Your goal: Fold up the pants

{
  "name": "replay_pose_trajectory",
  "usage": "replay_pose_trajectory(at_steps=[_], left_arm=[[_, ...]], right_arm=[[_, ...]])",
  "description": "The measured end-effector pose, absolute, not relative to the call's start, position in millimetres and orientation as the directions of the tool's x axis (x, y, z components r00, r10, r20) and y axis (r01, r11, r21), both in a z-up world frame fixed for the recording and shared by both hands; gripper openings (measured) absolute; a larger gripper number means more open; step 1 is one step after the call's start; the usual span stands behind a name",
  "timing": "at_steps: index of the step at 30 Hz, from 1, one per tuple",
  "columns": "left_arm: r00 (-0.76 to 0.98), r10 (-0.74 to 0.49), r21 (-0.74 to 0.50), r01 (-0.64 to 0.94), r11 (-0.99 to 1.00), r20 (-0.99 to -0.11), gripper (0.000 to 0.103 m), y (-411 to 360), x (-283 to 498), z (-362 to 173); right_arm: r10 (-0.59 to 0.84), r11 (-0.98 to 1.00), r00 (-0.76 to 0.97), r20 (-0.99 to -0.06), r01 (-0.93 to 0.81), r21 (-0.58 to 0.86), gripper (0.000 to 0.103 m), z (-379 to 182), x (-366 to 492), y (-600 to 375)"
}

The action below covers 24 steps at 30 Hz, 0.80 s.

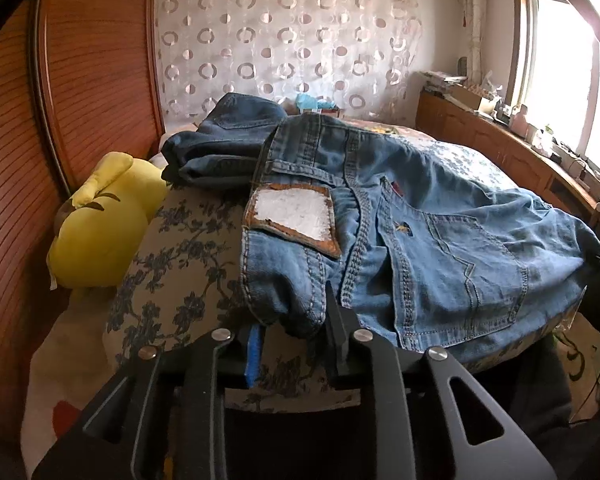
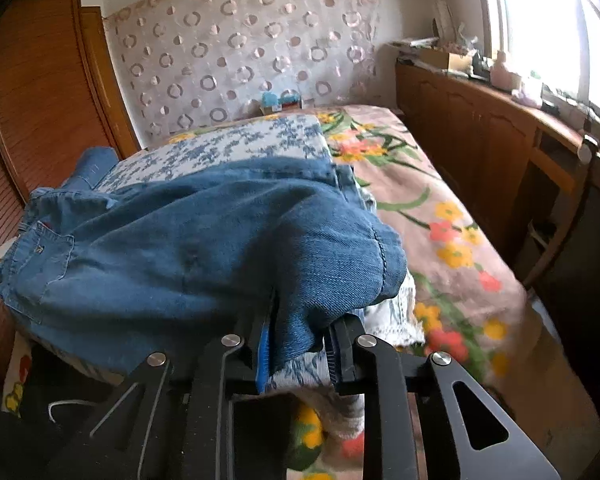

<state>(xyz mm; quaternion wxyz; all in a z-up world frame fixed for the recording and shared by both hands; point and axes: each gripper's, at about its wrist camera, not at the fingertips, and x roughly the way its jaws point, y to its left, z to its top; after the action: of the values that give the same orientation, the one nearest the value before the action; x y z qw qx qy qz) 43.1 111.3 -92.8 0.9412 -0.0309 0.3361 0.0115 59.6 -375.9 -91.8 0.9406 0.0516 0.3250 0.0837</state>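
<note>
Light blue jeans (image 1: 440, 216) lie spread over a blue-floral cushion (image 1: 180, 264) on the bed, back side up, waistband toward the left gripper, legs running off to the right. Leather brand patch (image 1: 292, 214) with a whitish centre sits on the waistband, back pocket (image 1: 460, 264) just right of it. Left gripper (image 1: 296, 340) is at the waistband edge: jaws partly apart, a bunched corner of waistband denim hangs between the fingers, touching the right-hand finger, with a clear gap to the blue pad (image 1: 255, 354) on the other finger, so not pinched. Right gripper (image 2: 304, 350), seen from the right wrist camera, is at the far end of the same jeans (image 2: 204, 240), where a folded-over leg hem sits between its jaws; jaws are narrow, denim fills most of the gap, blue pads on both sides close to the cloth, cannot tell if they actually press it. A second, darker folded pair of jeans (image 1: 224, 140) sits behind the waistband, near the headboard side. Yellow plush toy (image 1: 100, 220) lies left of the cushion, against the wooden wardrobe (image 1: 80, 72). Flowered bedsheet (image 2: 440, 216) covers the bed right of the cushion. Wooden cabinet (image 2: 472, 120) with clutter on top runs under the window (image 1: 560, 64). Curtain with a ring pattern (image 1: 284, 40) hangs on the back wall.
</note>
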Motion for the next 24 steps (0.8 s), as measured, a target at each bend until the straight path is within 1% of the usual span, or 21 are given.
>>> replay_pose_trajectory(at_steps=[2,5,7,8,10,12,13,15,18,24], left_arm=[[0.774,0.001,-0.05,-0.042,0.998,-0.633,0.03,112,42,-93],[0.771,0.002,-0.054,-0.048,0.997,-0.636,0.033,114,41,-92],[0.773,-0.003,-0.063,-0.048,0.997,-0.634,0.039,117,39,-90],[0.777,-0.007,-0.071,-0.049,0.996,-0.63,0.041,119,37,-89],[0.784,-0.019,-0.086,-0.044,0.995,-0.621,0.05,122,35,-87],[0.784,-0.032,-0.102,-0.04,0.994,-0.62,0.056,124,36,-85],[0.781,-0.05,-0.116,-0.029,0.993,-0.623,0.064,126,36,-85],[0.784,-0.072,-0.132,-0.013,0.991,-0.616,0.073,125,37,-84],[0.787,-0.092,-0.137,0.009,0.99,-0.611,0.078,120,40,-81],[0.807,-0.07,-0.082,0.027,0.996,-0.586,0.078,98,50,-72]], right_arm=[[0.192,0.98,0.775,-0.602,-0.123,0.155,0.023,-89,59,-375],[0.186,0.981,0.776,-0.603,-0.107,0.164,0.028,-87,56,-377],[0.186,0.98,0.778,-0.601,-0.099,0.174,0.029,-85,53,-379],[0.185,0.98,0.78,-0.598,-0.097,0.176,0.03,-85,51,-379],[0.178,0.981,0.785,-0.594,-0.092,0.173,0.031,-84,49,-378],[0.169,0.982,0.79,-0.59,-0.085,0.166,0.034,-83,45,-376],[0.166,0.983,0.792,-0.587,-0.083,0.165,0.034,-83,43,-377],[0.165,0.982,0.795,-0.584,-0.08,0.169,0.035,-82,40,-379],[0.164,0.982,0.802,-0.574,-0.075,0.176,0.035,-80,35,-383],[0.164,0.982,0.801,-0.576,-0.074,0.177,0.035,-81,32,-386]])
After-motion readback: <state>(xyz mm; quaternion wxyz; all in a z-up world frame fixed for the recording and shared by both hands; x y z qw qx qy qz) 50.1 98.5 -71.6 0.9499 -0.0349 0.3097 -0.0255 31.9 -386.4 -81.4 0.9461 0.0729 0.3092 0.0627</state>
